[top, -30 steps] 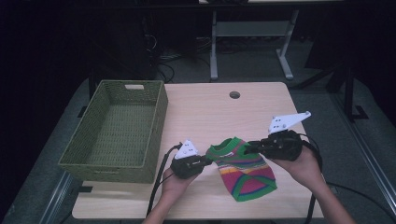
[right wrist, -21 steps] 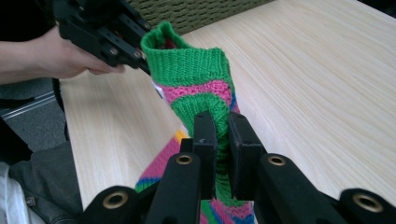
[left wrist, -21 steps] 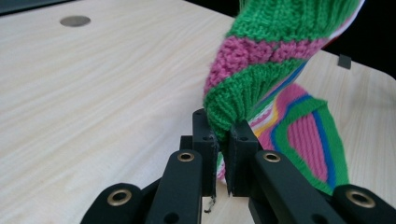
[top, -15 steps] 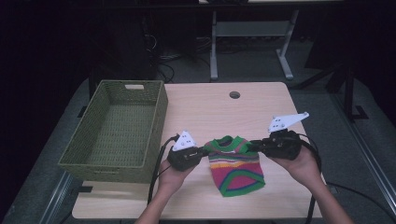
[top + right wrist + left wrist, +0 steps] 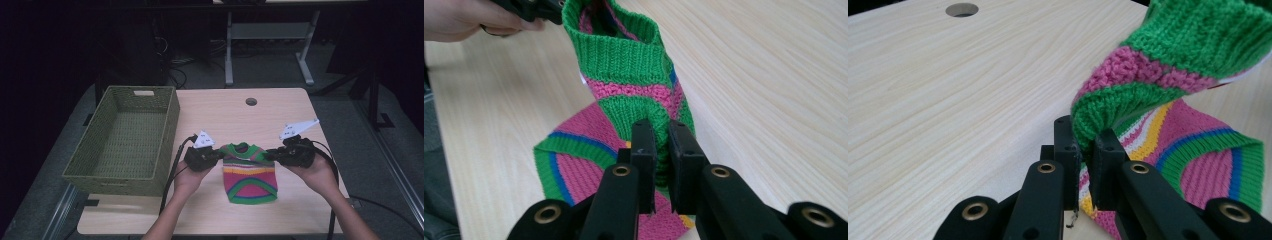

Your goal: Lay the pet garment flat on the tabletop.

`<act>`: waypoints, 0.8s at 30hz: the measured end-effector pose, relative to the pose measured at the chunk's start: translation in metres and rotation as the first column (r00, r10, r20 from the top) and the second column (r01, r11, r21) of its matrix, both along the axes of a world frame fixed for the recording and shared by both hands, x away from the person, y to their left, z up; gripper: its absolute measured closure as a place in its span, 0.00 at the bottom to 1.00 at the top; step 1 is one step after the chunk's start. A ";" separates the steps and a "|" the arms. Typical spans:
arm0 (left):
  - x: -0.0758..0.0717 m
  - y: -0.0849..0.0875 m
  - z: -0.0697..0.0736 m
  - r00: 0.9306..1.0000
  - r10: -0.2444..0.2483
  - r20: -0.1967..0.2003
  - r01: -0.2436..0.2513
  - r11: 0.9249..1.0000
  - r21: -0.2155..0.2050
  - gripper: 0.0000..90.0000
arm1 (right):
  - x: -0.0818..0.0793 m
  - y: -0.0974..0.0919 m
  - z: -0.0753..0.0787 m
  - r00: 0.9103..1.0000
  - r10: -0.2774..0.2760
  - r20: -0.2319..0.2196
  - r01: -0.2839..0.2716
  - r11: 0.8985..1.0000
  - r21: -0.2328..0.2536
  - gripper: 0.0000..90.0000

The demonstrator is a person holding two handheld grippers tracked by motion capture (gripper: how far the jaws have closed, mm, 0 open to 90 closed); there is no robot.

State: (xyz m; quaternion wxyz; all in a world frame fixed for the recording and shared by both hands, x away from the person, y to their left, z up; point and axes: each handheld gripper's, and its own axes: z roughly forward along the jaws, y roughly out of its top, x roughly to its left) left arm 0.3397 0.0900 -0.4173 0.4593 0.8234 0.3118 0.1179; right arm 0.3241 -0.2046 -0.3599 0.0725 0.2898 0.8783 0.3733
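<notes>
Striped knitted garment (image 5: 248,172), small and banded in green, pink, yellow and blue, hangs stretched between the two grippers over the front half of the pale wooden table (image 5: 235,115) in the high view, its lower edge resting on the tabletop. The left gripper (image 5: 216,156) pinches one shoulder, the right gripper (image 5: 270,155) the other. A woven green basket (image 5: 125,137) stands well apart to the left, with bare table behind for moving.

From the left gripper view, the jaws are clamped tight on a green and pink fold.

From the right gripper view, the jaws likewise bite the green knit just below the collar.

I'd say the spreading step is in hand; next, lowering it flat calls for both hands sinking evenly, staying clear of the near table edge.
</notes>
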 end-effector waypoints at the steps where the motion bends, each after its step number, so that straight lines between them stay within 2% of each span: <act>1: 0.002 -0.001 -0.001 1.000 0.005 -0.006 -0.005 1.000 -0.007 0.93 | 0.004 0.000 -0.003 1.000 -0.008 -0.010 0.008 1.000 -0.013 0.92; 3: 0.005 -0.004 -0.003 1.000 0.016 -0.012 -0.016 1.000 -0.008 0.93 | 0.007 0.000 -0.005 1.000 -0.002 -0.006 0.002 1.000 -0.019 0.92; 6: 0.008 -0.009 -0.004 1.000 0.017 -0.014 -0.017 1.000 0.018 0.93 | 0.010 -0.001 -0.007 1.000 -0.017 -0.022 0.017 1.000 -0.023 0.92; 10: 0.012 -0.014 -0.003 0.999 0.027 -0.021 -0.027 1.000 0.009 0.93 | 0.015 -0.004 -0.009 0.999 -0.035 -0.022 0.034 0.999 -0.042 0.92; 12: 0.013 -0.015 -0.002 1.000 0.021 -0.017 -0.021 0.999 0.031 0.93 | 0.017 -0.006 -0.011 0.999 -0.041 -0.026 0.040 0.998 -0.044 0.92; 15: 0.013 -0.016 -0.003 1.000 0.017 -0.020 -0.016 0.999 0.044 0.93 | 0.023 -0.008 -0.015 0.999 -0.041 -0.034 0.039 0.998 -0.053 0.92; 24: 0.017 -0.019 -0.007 0.999 0.025 -0.032 -0.023 0.997 0.067 0.93 | 0.039 -0.011 -0.022 0.996 -0.073 -0.041 0.071 0.996 -0.045 0.92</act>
